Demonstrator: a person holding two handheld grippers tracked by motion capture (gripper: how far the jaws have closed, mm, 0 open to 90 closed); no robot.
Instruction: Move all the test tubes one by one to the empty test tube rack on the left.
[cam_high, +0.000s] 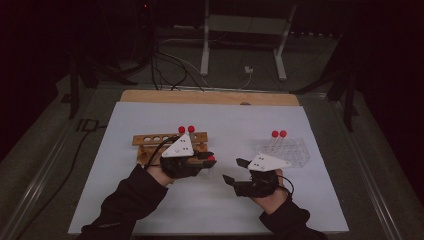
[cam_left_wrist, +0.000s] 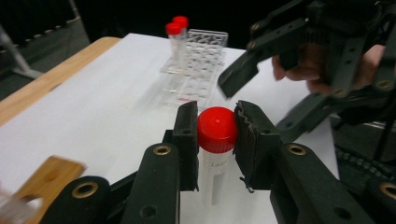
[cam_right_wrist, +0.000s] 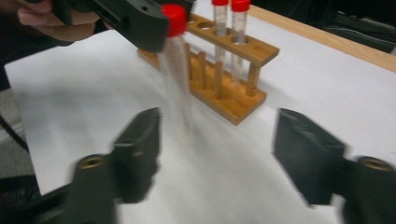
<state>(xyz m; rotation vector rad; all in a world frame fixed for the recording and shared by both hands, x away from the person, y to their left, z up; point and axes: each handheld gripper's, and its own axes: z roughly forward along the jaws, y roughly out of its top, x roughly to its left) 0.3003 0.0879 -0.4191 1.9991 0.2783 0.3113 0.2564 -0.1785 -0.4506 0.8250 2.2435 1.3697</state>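
Note:
My left gripper (cam_left_wrist: 215, 111) is shut on a clear tube with a red cap (cam_left_wrist: 215, 135), its pads pressing just below the cap. The tube hangs upright above the white mat, right of the wooden rack (cam_high: 170, 140). In the high view the left gripper (cam_high: 209, 159) reaches rightward with the red cap (cam_high: 211, 158) at its tip. My right gripper (cam_right_wrist: 217, 121) is open with nothing between its fingers, and the held tube (cam_right_wrist: 176, 70) hangs just beyond them. In the high view the right gripper (cam_high: 233, 170) sits a short way right of the tube.
The wooden rack (cam_right_wrist: 233, 93) holds two red-capped tubes (cam_right_wrist: 229, 18) at one end, with several free holes. A clear plastic rack (cam_high: 289, 151) at the right holds two more red-capped tubes (cam_high: 279, 134). The white mat (cam_high: 150, 200) covers the table.

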